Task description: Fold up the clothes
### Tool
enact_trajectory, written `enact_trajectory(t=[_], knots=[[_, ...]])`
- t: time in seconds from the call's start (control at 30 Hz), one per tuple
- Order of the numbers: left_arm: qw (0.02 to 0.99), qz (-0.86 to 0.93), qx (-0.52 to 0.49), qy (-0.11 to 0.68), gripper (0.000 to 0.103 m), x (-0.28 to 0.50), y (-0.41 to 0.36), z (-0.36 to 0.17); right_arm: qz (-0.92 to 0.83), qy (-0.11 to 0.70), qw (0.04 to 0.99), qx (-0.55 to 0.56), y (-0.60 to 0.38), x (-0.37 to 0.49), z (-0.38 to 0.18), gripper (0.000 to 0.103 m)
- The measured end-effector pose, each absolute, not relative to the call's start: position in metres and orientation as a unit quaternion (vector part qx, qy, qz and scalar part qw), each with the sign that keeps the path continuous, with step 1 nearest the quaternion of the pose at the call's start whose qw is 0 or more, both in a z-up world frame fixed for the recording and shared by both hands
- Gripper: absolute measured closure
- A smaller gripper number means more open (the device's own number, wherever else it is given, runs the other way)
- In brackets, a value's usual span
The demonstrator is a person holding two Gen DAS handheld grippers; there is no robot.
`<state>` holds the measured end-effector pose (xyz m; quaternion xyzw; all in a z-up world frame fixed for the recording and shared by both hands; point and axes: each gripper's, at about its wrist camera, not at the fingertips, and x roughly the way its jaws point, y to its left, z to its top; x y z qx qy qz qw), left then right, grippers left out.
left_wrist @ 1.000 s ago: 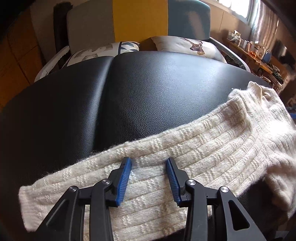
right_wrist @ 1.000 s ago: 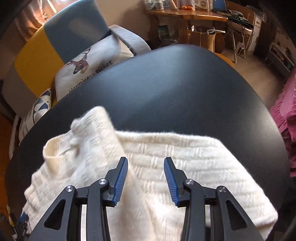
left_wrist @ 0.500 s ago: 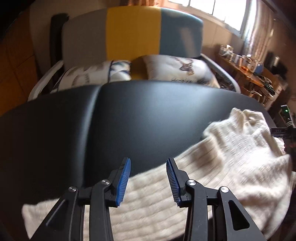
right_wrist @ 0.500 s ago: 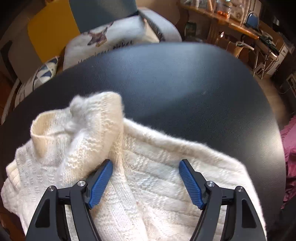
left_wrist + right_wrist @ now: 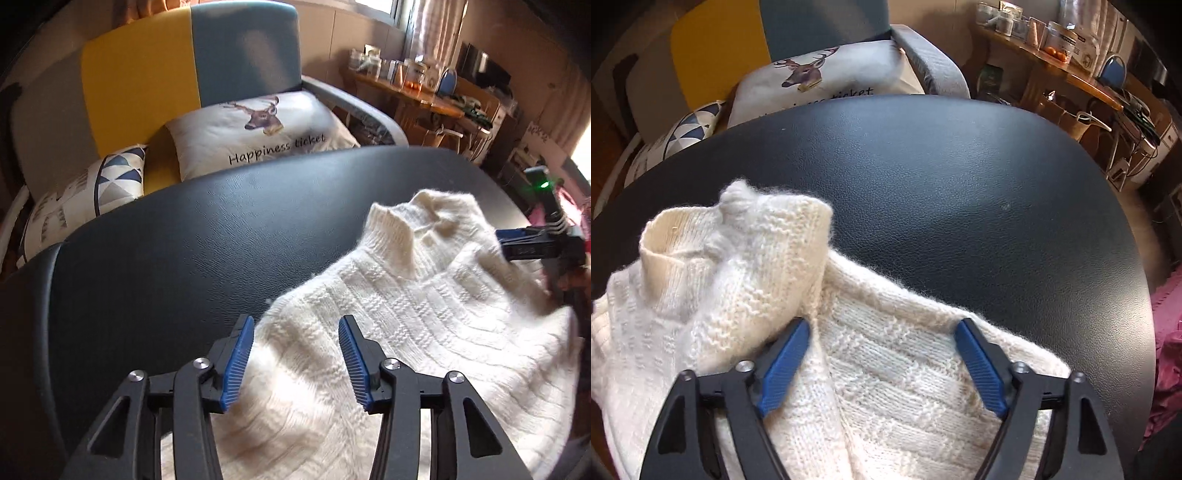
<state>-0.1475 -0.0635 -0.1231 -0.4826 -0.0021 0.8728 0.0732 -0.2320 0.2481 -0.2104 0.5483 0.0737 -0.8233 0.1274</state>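
Cream sweater [image 5: 424, 325] on the black worktop [image 5: 229, 236], both grippers open over it.

I see the sweater lying along the worktop's near edge, collar toward the far side and a knit flap folded over its body. My left gripper [image 5: 295, 354] hangs with jaws parted, gripping nothing, above the knit. My right gripper [image 5: 882, 354] is spread wide, blue pads [image 5: 783, 365] resting against the fabric, nothing pinched. Deer cushion [image 5: 258, 133] sits beyond the far edge.
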Motion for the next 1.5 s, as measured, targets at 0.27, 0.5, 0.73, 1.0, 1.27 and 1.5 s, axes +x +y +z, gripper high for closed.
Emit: enact_trajectory(t=[0.27, 0.5, 0.73, 1.0, 1.27, 1.5], knots=[[0.025, 0.874, -0.482, 0.052, 0.088, -0.141, -0.054, -0.152, -0.849, 0.14, 0.099, 0.5, 0.238, -0.246, -0.186, 0.093], [0.003, 0.869, -0.495, 0.014, 0.084, -0.163, -0.098, -0.149, -0.839, 0.079, 0.03, 0.538, 0.268, -0.283, -0.208, 0.09], [0.012, 0.881, -0.471, -0.028, 0.08, -0.147, -0.111, -0.115, -0.87, -0.006, 0.024, 0.493, 0.274, -0.264, -0.186, 0.078], [0.089, 0.895, -0.424, -0.104, 0.08, -0.068, -0.096, -0.061, -0.879, 0.029, 0.068, 0.472, 0.24, -0.162, -0.153, 0.078], [0.272, 0.857, -0.425, -0.1, 0.076, -0.082, 0.081, -0.042, -0.859, -0.013, -0.087, 0.504, 0.3, -0.126, -0.162, 0.078], [0.25, 0.846, -0.461, -0.1, 0.076, -0.084, 0.104, -0.056, -0.864, 0.002, -0.065, 0.499, 0.272, -0.095, -0.177, 0.078]])
